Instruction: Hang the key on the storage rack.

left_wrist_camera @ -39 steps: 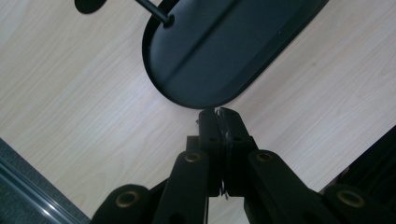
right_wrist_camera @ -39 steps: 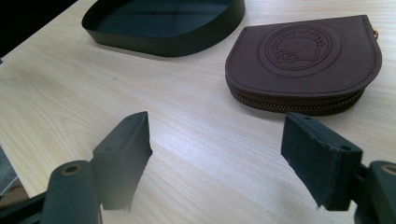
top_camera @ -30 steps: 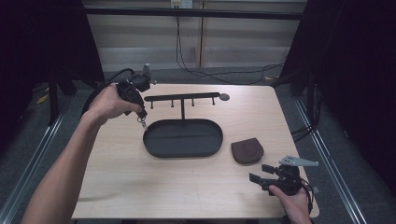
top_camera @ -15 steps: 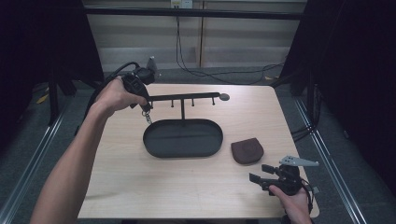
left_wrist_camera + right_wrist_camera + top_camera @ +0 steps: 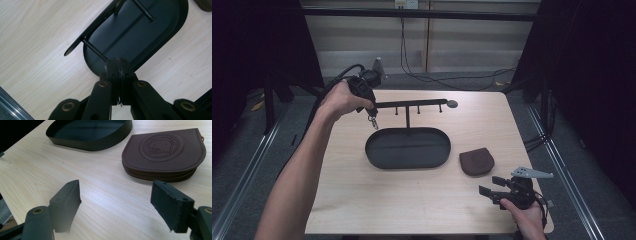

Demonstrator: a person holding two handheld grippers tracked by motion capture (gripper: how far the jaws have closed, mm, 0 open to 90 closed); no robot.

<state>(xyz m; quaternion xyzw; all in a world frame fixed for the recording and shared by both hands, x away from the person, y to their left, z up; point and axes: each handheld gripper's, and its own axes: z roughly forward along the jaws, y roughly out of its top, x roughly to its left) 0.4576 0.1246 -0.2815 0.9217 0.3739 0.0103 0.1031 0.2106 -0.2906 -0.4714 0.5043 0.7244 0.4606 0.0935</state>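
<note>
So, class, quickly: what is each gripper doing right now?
Left gripper: closed on the keys, beside the hook stand.
Right gripper: open, holding nothing, facing the brown coin purse.

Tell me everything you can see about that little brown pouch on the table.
The brown pouch is a small half-round coin purse, seemingly leather, lying flat on the pale wooden table. Its top bears a round embossed stamp with a cartoon cat face and ring of lettering. A brass-coloured zip, closed, runs along its curved edge. It sits just right of the black oval tray, apart from it. Nothing touches it; the right tongs stand open just short of it.
</note>
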